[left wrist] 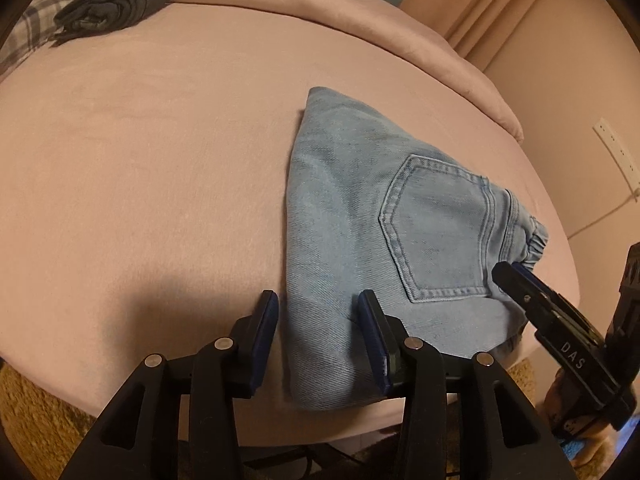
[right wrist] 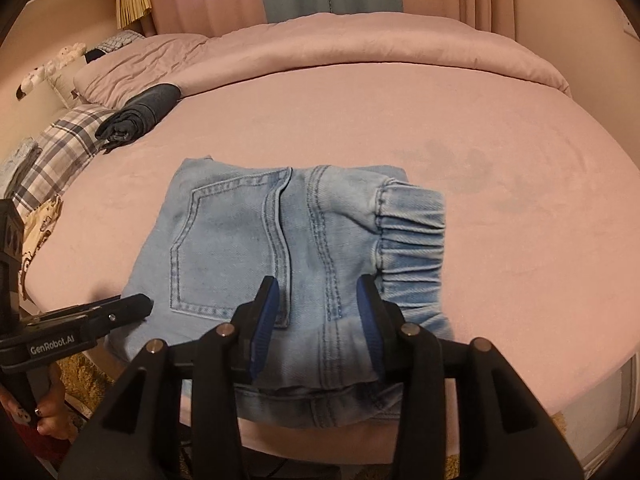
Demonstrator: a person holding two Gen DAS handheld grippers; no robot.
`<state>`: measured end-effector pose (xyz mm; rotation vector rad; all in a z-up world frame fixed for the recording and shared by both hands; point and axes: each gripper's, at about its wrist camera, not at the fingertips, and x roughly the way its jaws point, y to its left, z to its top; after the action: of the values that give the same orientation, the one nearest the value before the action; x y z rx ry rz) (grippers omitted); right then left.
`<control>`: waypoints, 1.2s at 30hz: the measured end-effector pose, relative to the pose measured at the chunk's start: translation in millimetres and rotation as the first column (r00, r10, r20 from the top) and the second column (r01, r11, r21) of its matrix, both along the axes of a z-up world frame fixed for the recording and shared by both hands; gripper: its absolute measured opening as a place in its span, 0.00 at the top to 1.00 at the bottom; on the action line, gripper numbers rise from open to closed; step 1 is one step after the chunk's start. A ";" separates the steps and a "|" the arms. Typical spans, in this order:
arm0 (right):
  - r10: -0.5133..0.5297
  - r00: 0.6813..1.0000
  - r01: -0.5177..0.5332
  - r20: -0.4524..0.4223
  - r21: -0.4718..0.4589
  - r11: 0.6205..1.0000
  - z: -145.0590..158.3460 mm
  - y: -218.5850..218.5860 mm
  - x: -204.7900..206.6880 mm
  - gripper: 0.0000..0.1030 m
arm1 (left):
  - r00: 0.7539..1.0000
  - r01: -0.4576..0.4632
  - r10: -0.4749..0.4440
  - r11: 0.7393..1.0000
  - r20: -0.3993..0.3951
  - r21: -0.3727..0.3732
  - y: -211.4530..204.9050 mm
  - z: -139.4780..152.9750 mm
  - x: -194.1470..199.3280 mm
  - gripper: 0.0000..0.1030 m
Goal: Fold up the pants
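a: starting at the far left, what sits there?

b: a rolled dark garment and a plaid pillow along the left edge of the bed. from there a wide bare stretch of pink sheet runs to the middle, so there is plenty of room on that side.

a: and the left gripper?

b: its jaws stand apart, over the near left corner of the folded pants; the left pad is off the cloth over the sheet, the right pad is above the denim. nothing is pinched.

a: where do the pants lie?

b: folded flat near the bed's front edge, back pocket up, their near end right at that edge.

a: the right gripper?

b: jaws apart too, straddling the seat seam just left of the elastic waistband; cloth lies between the pads but they do not press it. to the right, open sheet up to the bed's rounded edge.
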<state>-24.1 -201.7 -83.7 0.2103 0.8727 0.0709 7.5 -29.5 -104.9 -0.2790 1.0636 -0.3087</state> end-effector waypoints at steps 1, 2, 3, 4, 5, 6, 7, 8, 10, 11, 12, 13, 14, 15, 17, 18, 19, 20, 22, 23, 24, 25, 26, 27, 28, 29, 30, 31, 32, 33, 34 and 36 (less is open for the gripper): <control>-0.001 1.000 0.001 0.000 0.009 1.000 -0.6 0.0 -0.1 0.61 | 1.000 -0.001 0.001 1.000 0.007 0.007 -1.2 0.4 -0.8 0.58; -0.001 1.000 0.001 0.000 0.022 1.000 -1.1 -2.1 -0.5 0.61 | 1.000 -0.002 0.002 1.000 0.017 0.016 -2.2 0.3 -2.4 0.58; -0.001 1.000 0.001 -0.001 0.031 1.000 -1.3 -2.6 -0.9 0.61 | 1.000 -0.003 0.002 1.000 0.024 0.024 -7.9 1.2 -1.0 0.58; 0.000 1.000 0.000 -0.001 0.038 0.999 -1.6 -4.1 -1.0 0.61 | 1.000 -0.003 0.002 1.000 0.028 0.031 -9.0 1.4 -1.1 0.58; 0.001 1.000 -0.001 -0.001 0.039 0.999 -2.0 -4.1 -1.1 0.61 | 1.000 -0.004 0.003 0.999 0.031 0.037 -10.0 1.5 -0.7 0.58; 0.004 1.000 -0.004 0.000 0.038 0.999 -2.2 -3.8 -1.1 0.61 | 0.999 -0.004 0.002 0.999 0.032 0.040 -10.6 0.7 -0.6 0.58; 0.005 1.000 -0.005 0.001 0.036 0.999 -2.5 -3.3 -1.7 0.61 | 0.999 -0.003 0.002 0.999 0.032 0.043 -10.7 0.9 -0.7 0.58; 0.005 1.000 -0.005 0.001 0.036 0.999 -2.9 -3.5 -2.1 0.61 | 0.999 -0.004 0.003 0.999 0.031 0.046 -10.6 1.3 -0.7 0.57; 0.004 1.000 -0.004 0.003 0.041 0.999 -3.0 -3.6 -1.9 0.61 | 0.999 -0.007 0.006 0.999 0.033 0.048 -11.1 1.3 -0.5 0.57; 0.005 1.000 -0.005 0.004 0.046 0.999 -3.2 -3.7 -2.2 0.61 | 0.999 -0.010 0.008 0.999 0.034 0.047 -11.8 1.3 -0.5 0.57; 0.006 1.000 -0.007 0.005 0.051 0.999 -3.6 -4.7 -1.9 0.61 | 0.999 -0.013 0.011 0.999 0.036 0.045 -12.1 1.1 -0.4 0.57; 0.007 1.000 -0.008 0.005 0.057 0.998 -3.7 -5.4 -2.1 0.61 | 0.999 -0.014 0.012 0.999 0.040 0.045 -12.2 0.8 -0.5 0.57; 0.009 1.000 -0.009 0.003 0.064 0.998 -4.0 -6.4 -2.0 0.61 | 0.999 -0.015 0.013 0.999 0.043 0.045 -12.4 0.6 -0.4 0.57; 0.010 1.000 -0.010 0.002 0.067 0.998 -4.0 -6.7 -1.6 0.61 | 0.999 -0.017 0.015 0.999 0.044 0.044 -15.5 0.3 0.3 0.57; 0.009 1.000 -0.009 -0.003 0.071 0.997 -3.9 -6.8 -0.9 0.61 | 0.999 -0.018 0.016 0.999 0.045 0.043 -15.5 -0.2 -1.5 0.57; 0.008 1.000 -0.008 -0.004 0.070 0.998 -3.8 -5.8 -0.6 0.61 | 0.999 -0.018 0.016 0.999 0.047 0.044 -14.2 -0.8 -3.0 0.57; 0.008 1.000 -0.007 -0.005 0.068 0.998 -3.9 -5.9 -0.3 0.61 | 0.999 -0.016 0.014 0.999 0.049 0.046 -15.0 -1.1 -3.1 0.56; 0.008 1.000 -0.008 -0.006 0.063 0.998 -3.9 -5.0 -0.3 0.61 | 0.998 -0.014 0.011 0.999 0.054 0.052 -16.5 -1.5 -3.4 0.56; 0.014 1.000 -0.014 -0.007 0.058 0.998 -3.2 -4.3 -0.1 0.61 | 0.998 -0.014 0.011 0.998 0.059 0.060 -15.1 -0.4 -5.6 0.55; 0.016 1.000 -0.016 -0.008 0.064 0.998 -3.1 -5.4 0.1 0.61 | 0.998 -0.015 0.012 0.998 0.061 0.061 -14.9 -0.3 -6.1 0.55; 0.016 1.000 -0.015 -0.011 0.077 0.997 -3.1 -7.2 0.2 0.61 | 0.998 -0.018 0.014 0.998 0.062 0.061 -15.8 0.0 -6.9 0.55; 0.015 1.000 -0.014 -0.013 0.085 0.996 -3.5 -9.1 1.2 0.61 | 0.998 -0.019 0.015 0.998 0.064 0.060 -15.7 -0.2 -7.3 0.54; 0.015 1.000 -0.013 -0.016 0.092 0.996 -3.6 -9.8 1.7 0.61 | 0.998 -0.019 0.015 0.998 0.066 0.060 -15.3 -0.2 -7.5 0.54; 0.015 1.000 -0.013 -0.019 0.094 0.995 -3.7 -10.0 2.1 0.61 | 0.998 -0.019 0.015 0.998 0.067 0.060 -16.2 -0.2 -8.3 0.54; 0.015 1.000 -0.013 -0.021 0.093 0.996 -3.5 -9.5 2.4 0.61 | 0.998 -0.018 0.014 0.998 0.068 0.060 -16.2 -0.2 -8.4 0.54; 0.014 1.000 -0.012 -0.023 0.090 0.996 -3.4 -8.9 2.7 0.61 | 0.998 -0.018 0.014 0.998 0.067 0.060 -16.4 -0.3 -8.6 0.53; 0.013 1.000 -0.011 -0.024 0.084 0.996 -3.3 -7.9 2.8 0.61 | 0.998 -0.019 0.015 0.998 0.067 0.061 -17.1 -0.3 -8.9 0.53; 0.014 1.000 -0.011 -0.024 0.081 0.997 -3.0 -7.2 3.1 0.61 | 0.998 -0.019 0.014 0.998 0.067 0.062 -17.1 -0.4 -9.1 0.52; 0.013 1.000 -0.011 -0.025 0.076 0.997 -3.0 -6.3 3.1 0.61 | 0.998 -0.019 0.015 0.998 0.067 0.063 -16.3 -0.4 -9.2 0.51; 0.013 1.000 -0.011 -0.026 0.075 0.997 -3.1 -6.1 3.5 0.61 | 0.998 -0.020 0.016 0.998 0.067 0.063 -15.8 -0.3 -10.0 0.50; 0.012 1.000 -0.010 -0.029 0.075 0.997 -2.9 -5.7 3.8 0.61 | 0.998 -0.020 0.016 0.998 0.067 0.062 -15.5 -0.2 -10.9 0.50; 0.011 0.999 -0.008 -0.033 0.077 0.997 -2.7 -5.7 4.7 0.61 | 0.998 -0.018 0.015 0.998 0.062 0.059 -15.0 -0.1 -11.8 0.45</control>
<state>-19.4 -207.4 -86.4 0.2802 0.9055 0.1102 -4.2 -44.5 -105.0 -0.2238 1.0071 -0.2689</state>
